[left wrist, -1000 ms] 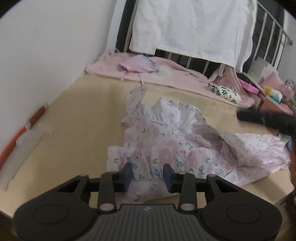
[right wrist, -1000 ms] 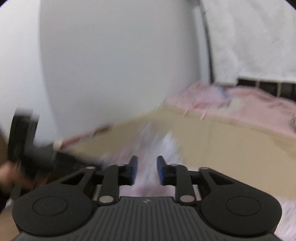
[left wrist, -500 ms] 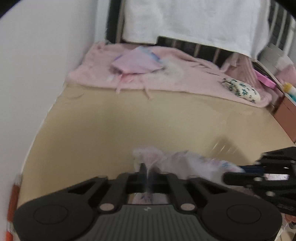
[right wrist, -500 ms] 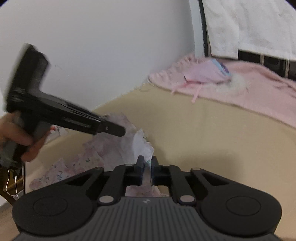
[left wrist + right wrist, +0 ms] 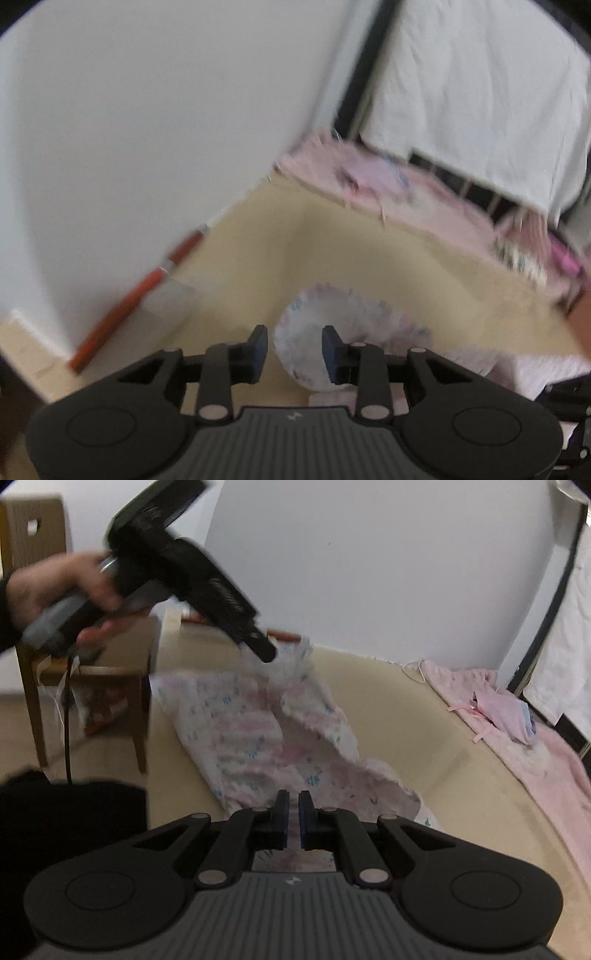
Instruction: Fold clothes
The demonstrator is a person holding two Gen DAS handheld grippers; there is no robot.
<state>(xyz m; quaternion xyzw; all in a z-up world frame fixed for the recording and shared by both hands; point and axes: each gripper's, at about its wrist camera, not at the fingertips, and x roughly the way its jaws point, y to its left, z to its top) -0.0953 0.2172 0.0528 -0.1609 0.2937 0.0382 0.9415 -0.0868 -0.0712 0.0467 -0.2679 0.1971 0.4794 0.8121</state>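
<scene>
The left wrist view is smeared, yet it alone shows an orange rod (image 5: pixel 129 299) lying along the foot of the white wall (image 5: pixel 147 129), left of the floral garment (image 5: pixel 332 332), and a white sheet (image 5: pixel 480 85) draped over the dark bed rail beyond it. Only the right wrist view takes in the person's hand (image 5: pixel 55 587) around the left gripper's handle and a wooden chair (image 5: pixel 92 672) standing left of the garment, off the edge of the beige mattress (image 5: pixel 424 738).

Both views show a pink blanket (image 5: pixel 535 746) heaped along the mattress's far side, well apart from the garment, with a smaller pink cloth (image 5: pixel 506 716) lying on it. A dark mass fills the right wrist view's lower left corner and hides the floor there.

The left gripper (image 5: pixel 293 349) has its jaws parted wide, a rounded fold of the garment bulging up between them against the right-hand pad; from the right wrist view its tip (image 5: pixel 262 648) sits at the garment's lifted ruffled corner, and whether it is pinching there cannot be told. The garment (image 5: pixel 266 738) sags from that corner down across the mattress to the right gripper (image 5: pixel 293 819), whose jaws are pressed nearly together on the pink cloth edge caught between them
</scene>
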